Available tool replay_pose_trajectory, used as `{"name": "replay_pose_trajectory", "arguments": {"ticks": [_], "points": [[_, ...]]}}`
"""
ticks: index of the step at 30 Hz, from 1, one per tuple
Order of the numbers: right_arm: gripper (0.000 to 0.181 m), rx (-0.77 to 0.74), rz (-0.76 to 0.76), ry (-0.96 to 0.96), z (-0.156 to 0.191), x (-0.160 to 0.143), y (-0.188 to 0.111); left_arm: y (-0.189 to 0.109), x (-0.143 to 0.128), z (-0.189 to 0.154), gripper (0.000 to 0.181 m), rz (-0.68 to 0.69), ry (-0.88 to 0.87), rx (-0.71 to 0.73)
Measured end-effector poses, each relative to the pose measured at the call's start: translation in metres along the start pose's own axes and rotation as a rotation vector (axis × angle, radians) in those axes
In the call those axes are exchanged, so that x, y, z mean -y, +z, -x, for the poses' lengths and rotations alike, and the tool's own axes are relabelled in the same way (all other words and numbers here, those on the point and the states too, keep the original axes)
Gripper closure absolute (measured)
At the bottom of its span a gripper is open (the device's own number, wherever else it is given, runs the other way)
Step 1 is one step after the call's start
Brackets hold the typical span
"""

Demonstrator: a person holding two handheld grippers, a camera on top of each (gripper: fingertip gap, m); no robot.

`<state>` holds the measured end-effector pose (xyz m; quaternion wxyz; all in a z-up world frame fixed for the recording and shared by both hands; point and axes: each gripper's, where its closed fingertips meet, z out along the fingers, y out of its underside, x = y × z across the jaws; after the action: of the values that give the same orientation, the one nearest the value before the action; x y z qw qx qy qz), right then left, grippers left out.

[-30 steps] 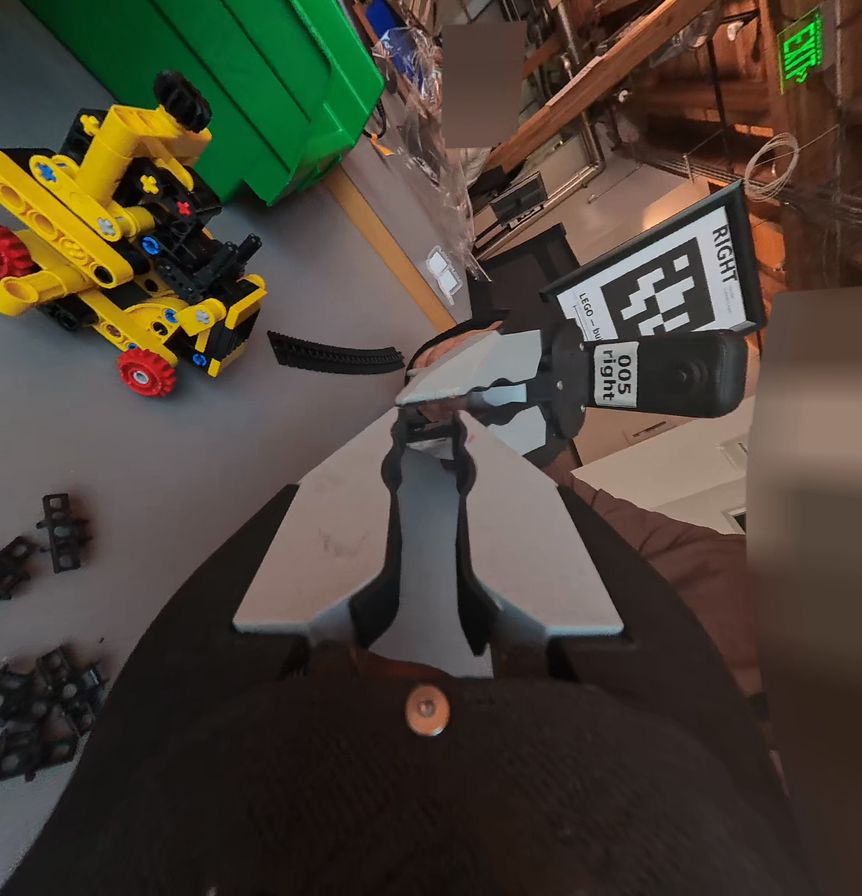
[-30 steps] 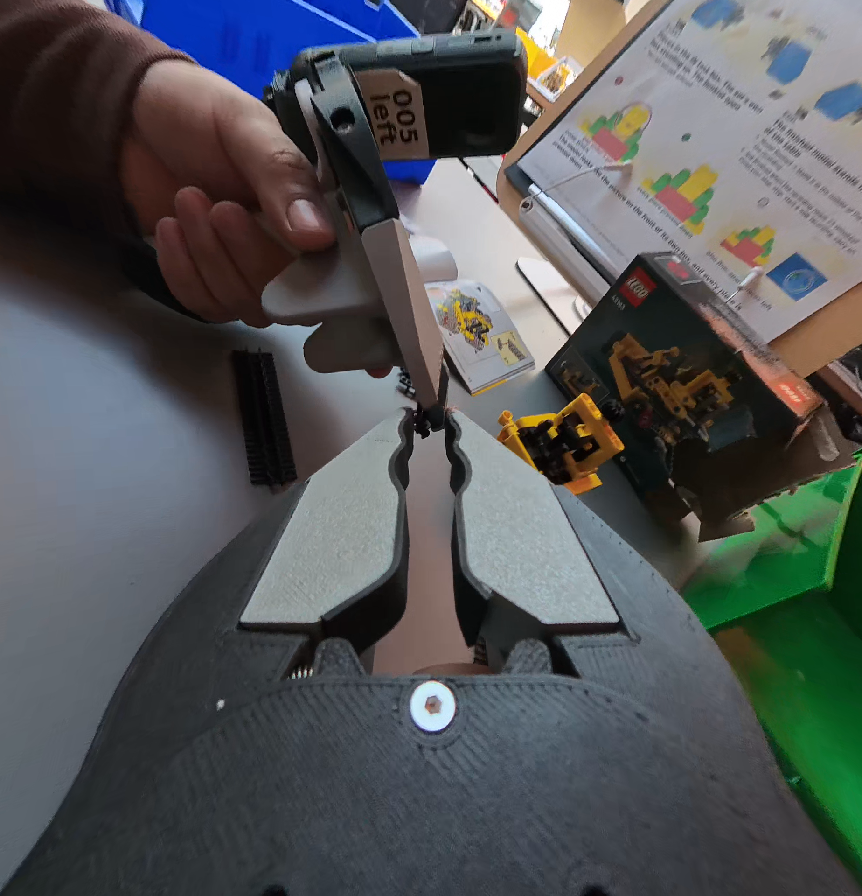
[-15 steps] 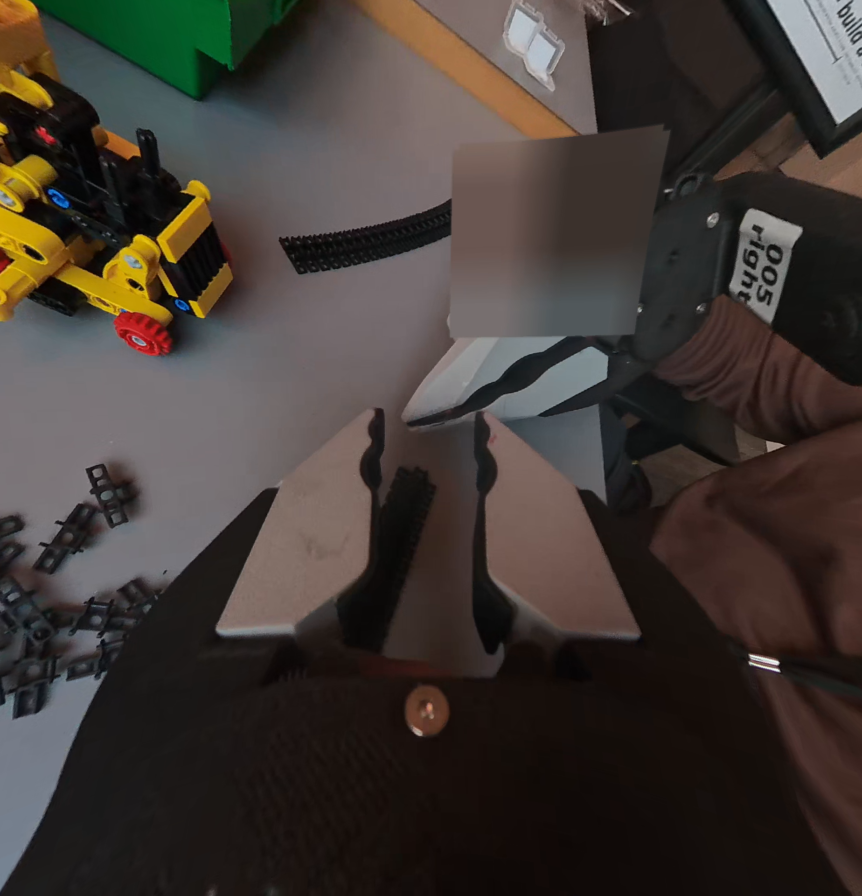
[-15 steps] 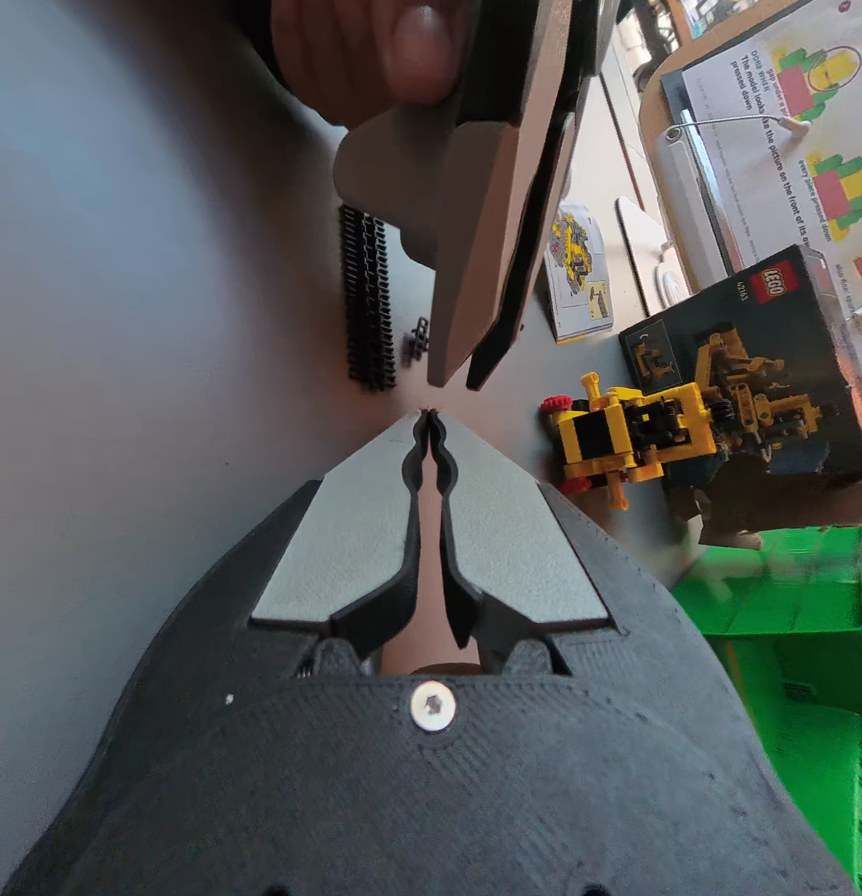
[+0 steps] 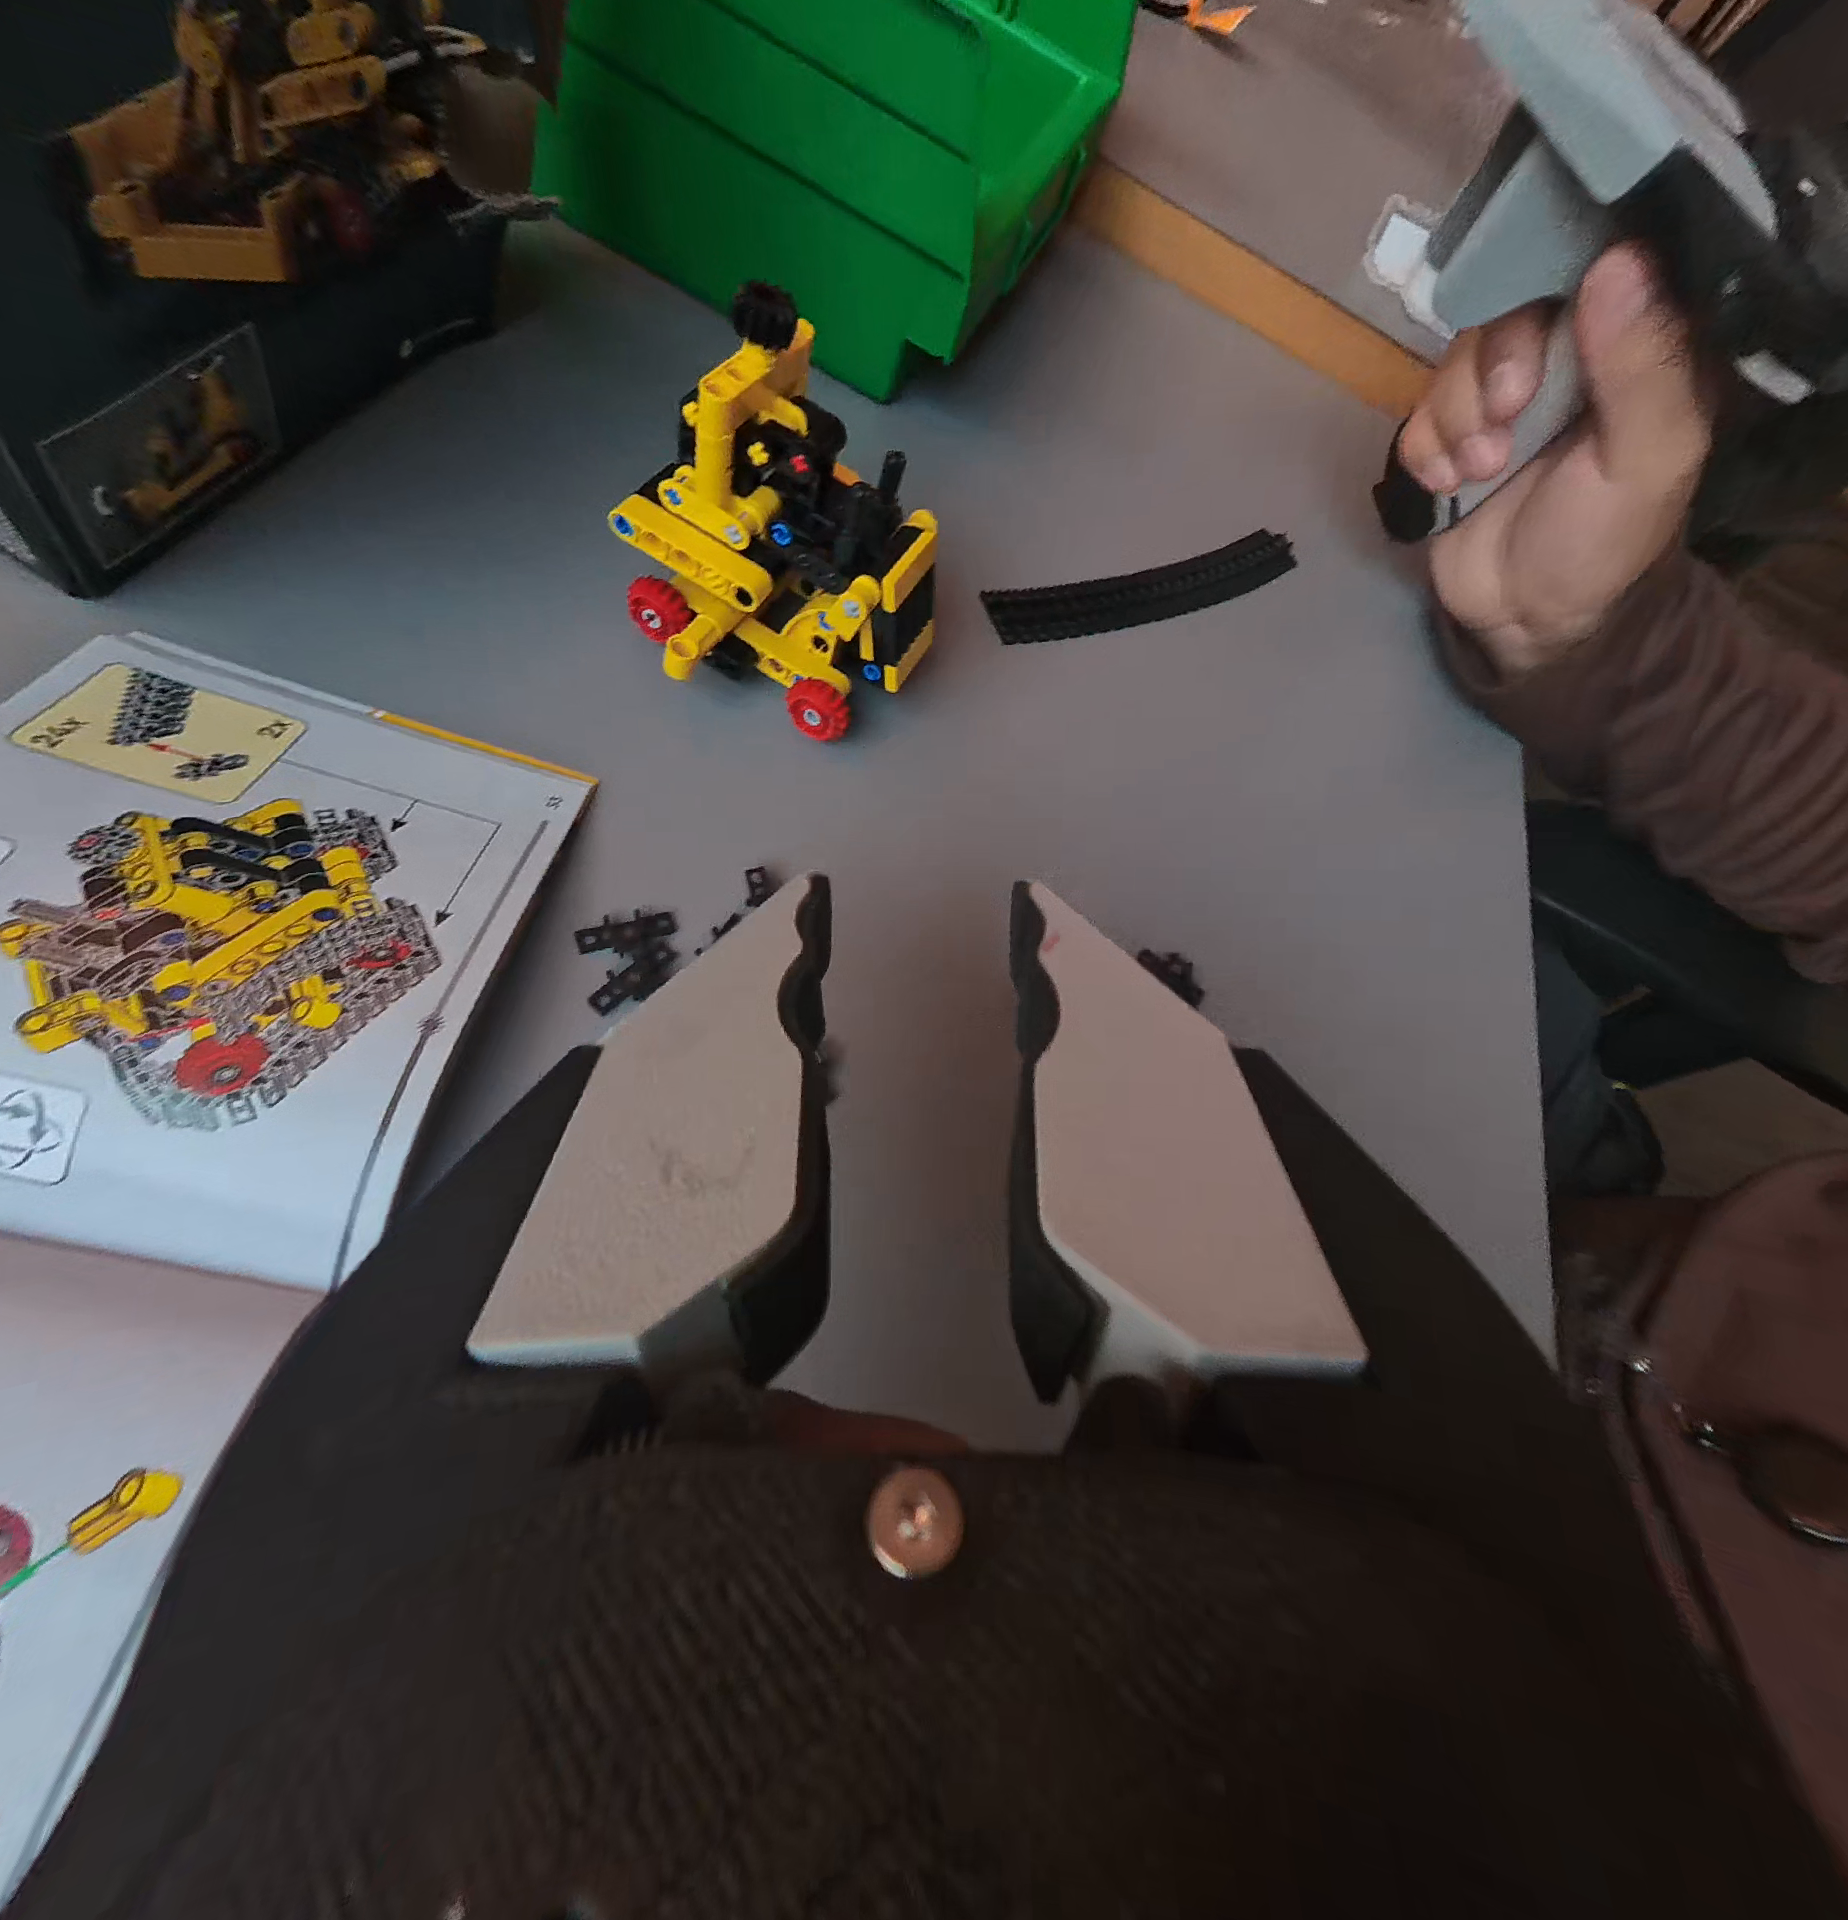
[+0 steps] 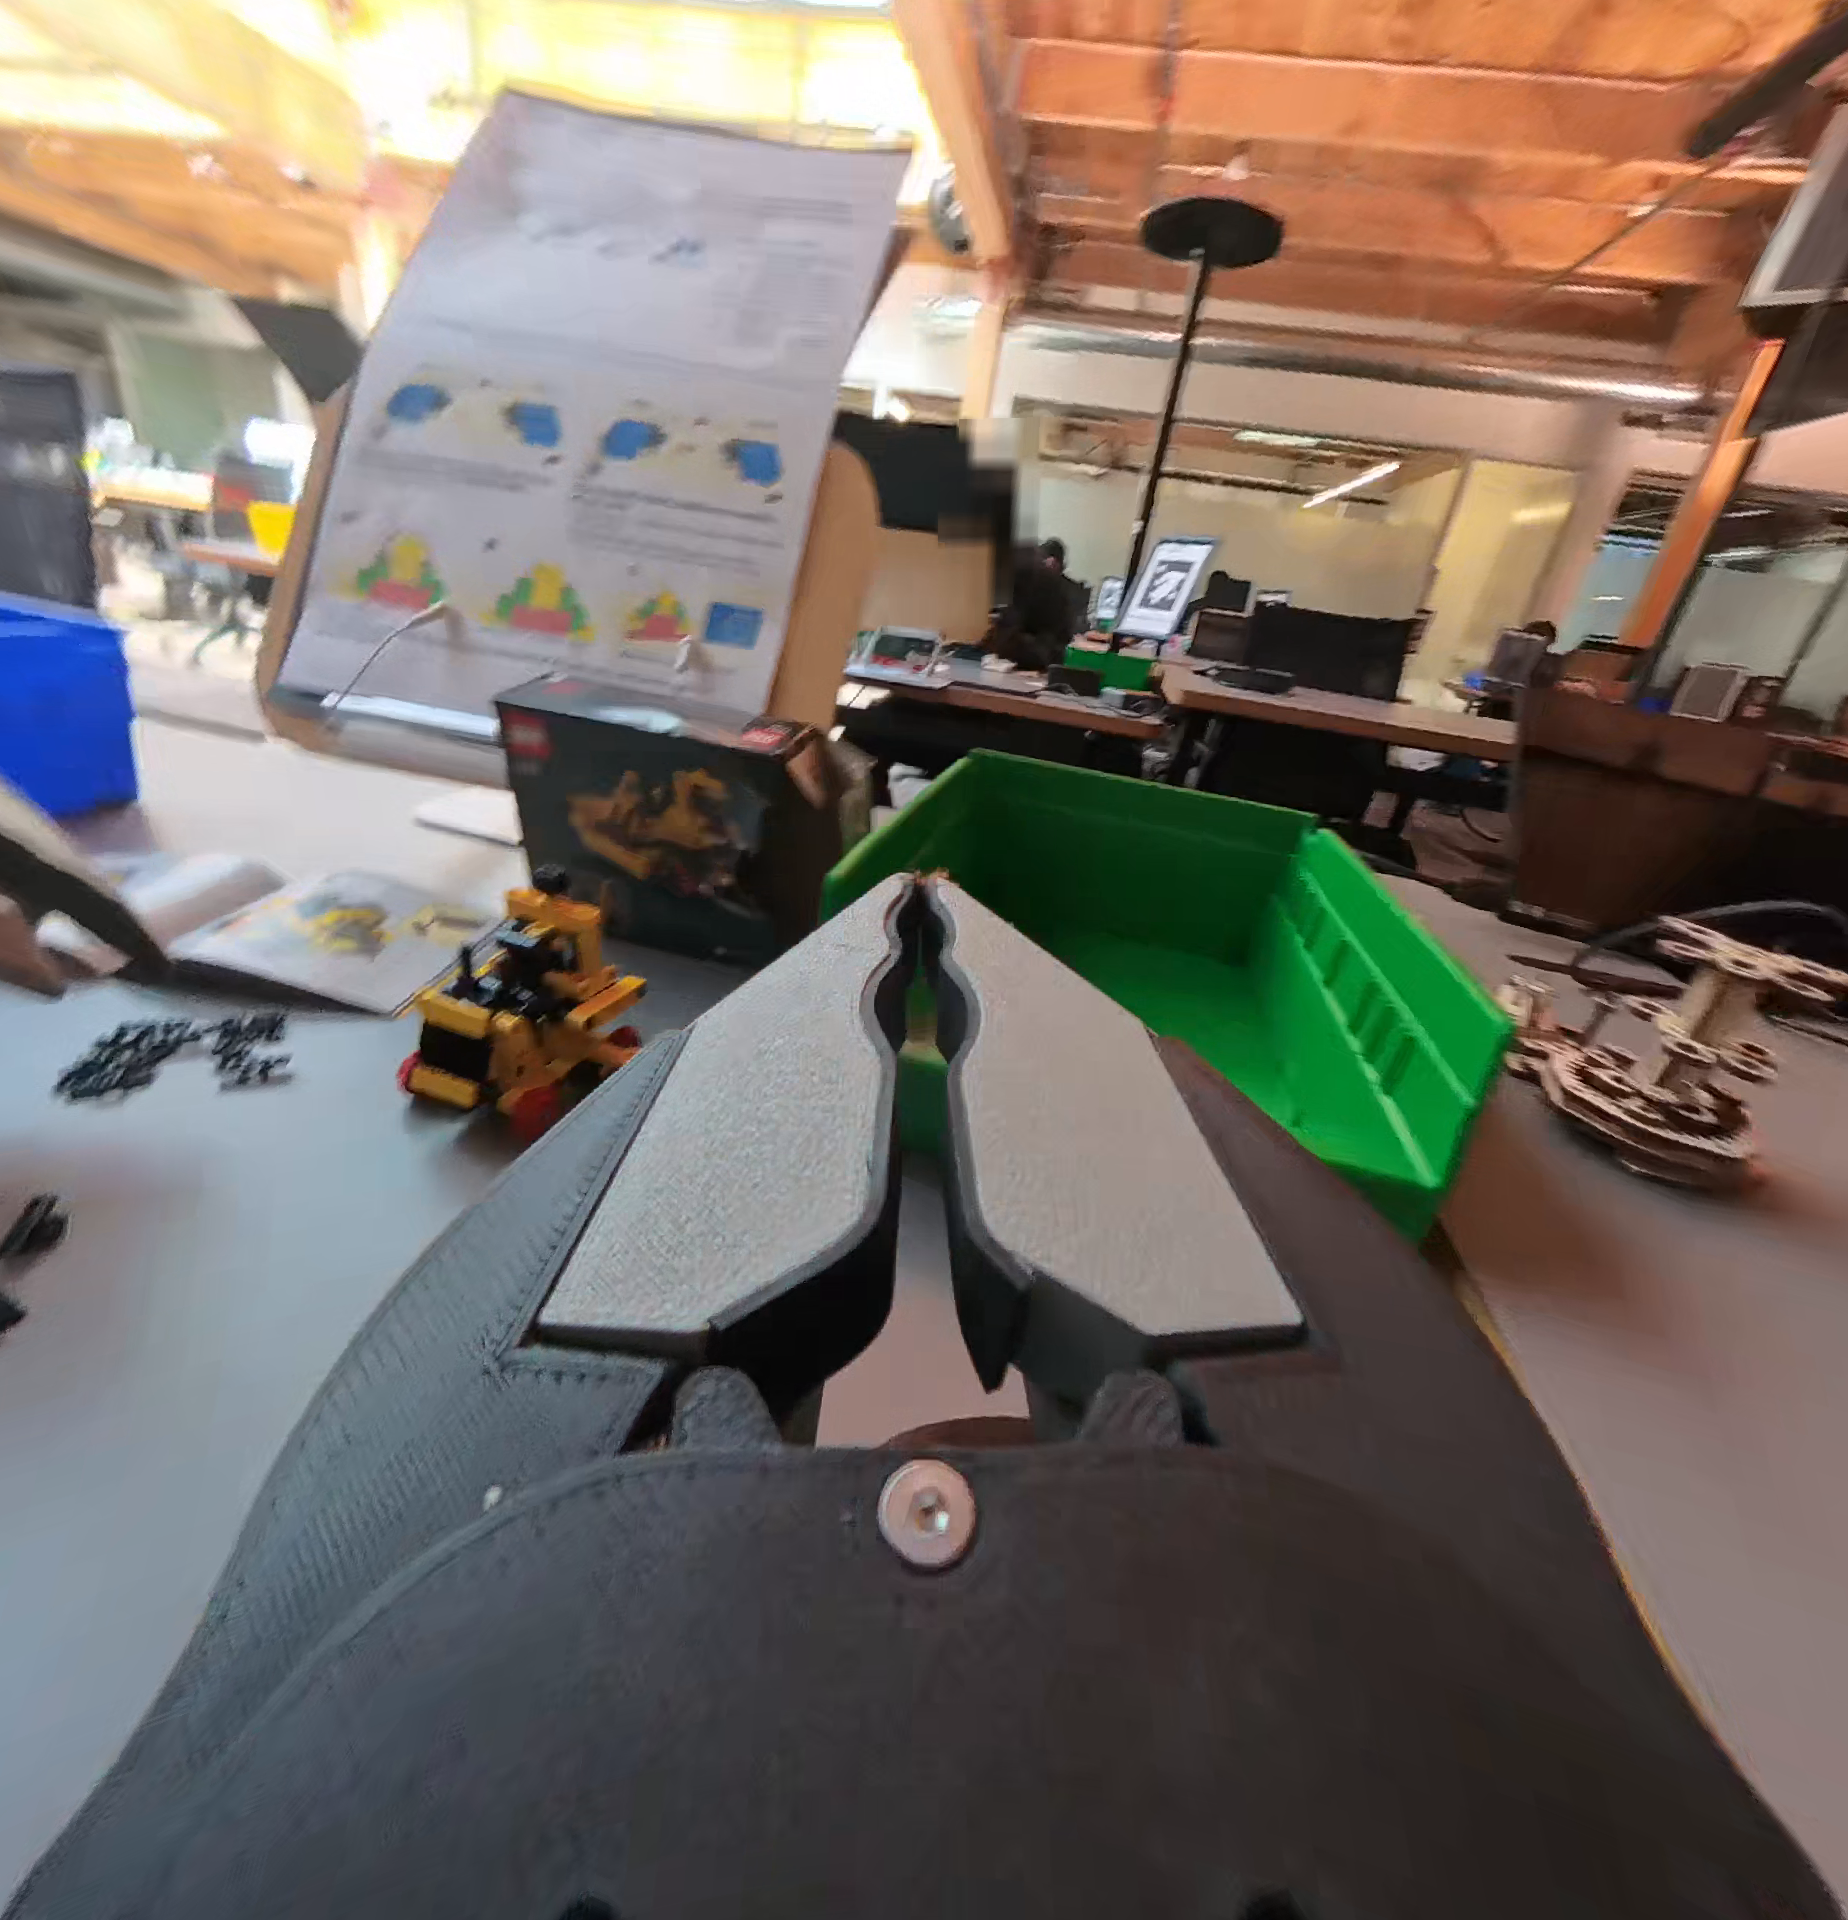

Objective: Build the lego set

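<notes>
The yellow Lego vehicle with red wheels stands on the grey table. A curved black track strip lies to its right. Loose black track links lie just left of my left gripper, which is open and empty above the table. My right gripper is shut with nothing visible between its tips, raised and facing across the table. It also shows in the left wrist view, held by a hand at the upper right. The vehicle and the links lie to its left.
An open instruction booklet lies at the left. The dark Lego box and a green bin stand behind the vehicle. The right wrist view shows the green bin, a wooden model at the right and a blue bin. My right fingertips sit around 25 cm from my left ones.
The two grippers met tip to tip on a small track piece, then parted. My left gripper opened wide and drew back. My right gripper swung up and away, shut.
</notes>
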<state>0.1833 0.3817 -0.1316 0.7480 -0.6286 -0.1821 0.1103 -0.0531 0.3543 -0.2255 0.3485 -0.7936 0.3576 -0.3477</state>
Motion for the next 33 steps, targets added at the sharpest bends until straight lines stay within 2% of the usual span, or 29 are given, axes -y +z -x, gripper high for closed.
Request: {"name": "replay_pose_trajectory", "arguments": {"ticks": [3,6,10,15,19,23,26,28,31,33], "points": [[0.181,-0.049,-0.041,0.045,-0.026,0.006,-0.014,-0.002,-0.005,0.005,0.149,0.008,0.005,0.020],[0.181,0.068,0.085,0.130,-0.017,-0.009,-0.018,-0.006,-0.012,0.009,0.150,0.014,0.025,0.056],[0.180,0.229,0.207,0.097,0.022,-0.022,-0.013,-0.011,-0.016,0.014,0.150,0.021,0.090,0.124],[0.169,0.540,0.440,0.004,0.103,-0.052,0.002,-0.019,-0.015,0.009,0.150,-0.014,0.160,0.146],[0.165,0.673,0.495,-0.086,0.150,-0.066,0.017,-0.022,-0.023,0.009,0.150,-0.008,0.166,0.157],[0.166,0.726,0.501,-0.259,0.173,-0.075,0.040,-0.028,-0.032,0.010,0.150,0.013,0.174,0.157],[0.170,0.743,0.419,-0.339,0.185,-0.066,0.052,-0.039,-0.037,0.019,0.151,0.015,0.245,0.224],[0.173,0.761,0.356,-0.324,0.190,-0.062,0.052,-0.042,-0.043,0.025,0.151,0.031,0.257,0.247],[0.175,0.813,0.366,-0.251,0.190,-0.070,0.045,-0.037,-0.040,0.018,0.147,0.039,0.220,0.189],[0.176,0.819,0.335,-0.262,0.188,-0.069,0.045,-0.032,-0.035,0.002,0.145,0.009,0.213,0.095]]}}
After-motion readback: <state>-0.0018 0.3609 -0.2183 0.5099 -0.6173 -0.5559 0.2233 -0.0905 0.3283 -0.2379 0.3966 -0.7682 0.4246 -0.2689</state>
